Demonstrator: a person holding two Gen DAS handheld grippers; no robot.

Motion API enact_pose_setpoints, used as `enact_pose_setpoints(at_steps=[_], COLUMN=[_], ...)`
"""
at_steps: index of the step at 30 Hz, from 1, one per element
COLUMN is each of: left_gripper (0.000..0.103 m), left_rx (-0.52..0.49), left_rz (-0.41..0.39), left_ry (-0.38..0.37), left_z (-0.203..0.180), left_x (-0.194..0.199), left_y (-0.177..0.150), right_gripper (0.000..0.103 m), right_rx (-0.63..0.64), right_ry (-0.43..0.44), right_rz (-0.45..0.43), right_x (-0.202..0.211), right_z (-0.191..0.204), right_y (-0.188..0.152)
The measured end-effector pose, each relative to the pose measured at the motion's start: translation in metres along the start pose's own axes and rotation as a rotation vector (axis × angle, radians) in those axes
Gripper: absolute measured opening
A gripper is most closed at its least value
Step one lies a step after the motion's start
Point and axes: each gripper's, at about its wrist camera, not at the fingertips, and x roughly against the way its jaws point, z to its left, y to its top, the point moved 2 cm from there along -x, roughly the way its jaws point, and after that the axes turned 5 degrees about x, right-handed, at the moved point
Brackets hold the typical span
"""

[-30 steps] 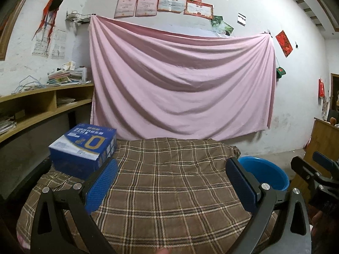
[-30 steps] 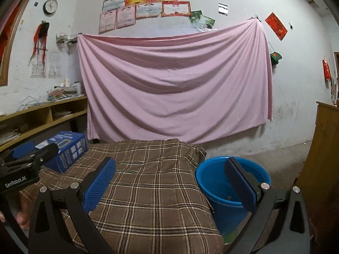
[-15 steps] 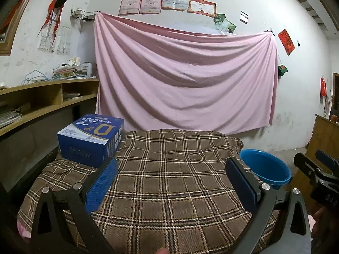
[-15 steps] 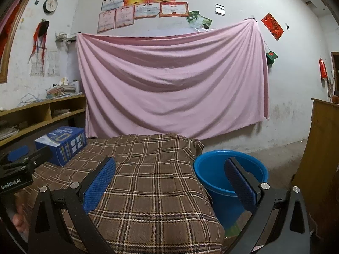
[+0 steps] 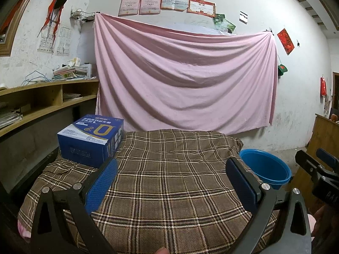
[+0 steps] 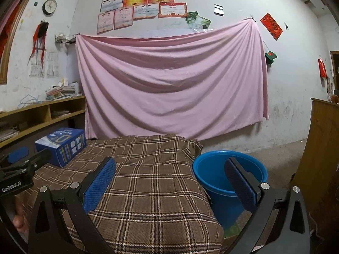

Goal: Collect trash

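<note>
A blue carton box (image 5: 91, 140) lies at the far left of a table covered in brown plaid cloth (image 5: 169, 169); it also shows in the right wrist view (image 6: 61, 145). A blue bucket (image 5: 264, 169) stands on the floor to the right of the table, and in the right wrist view (image 6: 214, 175) it is close below my right gripper. My left gripper (image 5: 171, 180) is open and empty above the near table edge. My right gripper (image 6: 169, 180) is open and empty over the table's right edge.
A pink sheet (image 5: 184, 76) hangs on the back wall. Wooden shelves (image 5: 42, 99) with papers run along the left. A wooden cabinet (image 6: 322, 148) stands at the right. The other gripper shows at each view's edge (image 5: 317, 173).
Both views have tilted upward and drawn back a little; the box and bucket sit lower and farther in frame. Both grippers stay open and empty.
</note>
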Motion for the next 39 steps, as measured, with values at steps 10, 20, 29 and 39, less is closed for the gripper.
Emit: enact_pose_setpoints(at_steps=[10, 20, 29, 39], left_gripper=[0.100, 0.100, 0.100, 0.100], left_rx=[0.001, 0.002, 0.002, 0.024], left_rz=[0.002, 0.004, 0.003, -0.001], left_ry=[-0.001, -0.002, 0.003, 0.003], left_z=[-0.0008, 0.0000, -0.0012, 0.0011], left_x=[0.0006, -0.0002, -0.0004, -0.0012], left_y=[-0.0013, -0.0023, -0.0029, -0.0091], right_gripper=[0.103, 0.103, 0.103, 0.103], right_rx=[0.000, -0.001, -0.001, -0.002], right_ry=[0.001, 0.005, 0.005, 0.006], right_rz=[0.000, 0.006, 0.007, 0.010], right_x=[0.0003, 0.0003, 0.0003, 0.0007], right_z=[-0.0003, 0.0003, 0.0008, 0.0018], right_y=[0.0005, -0.0011, -0.0010, -0.0019])
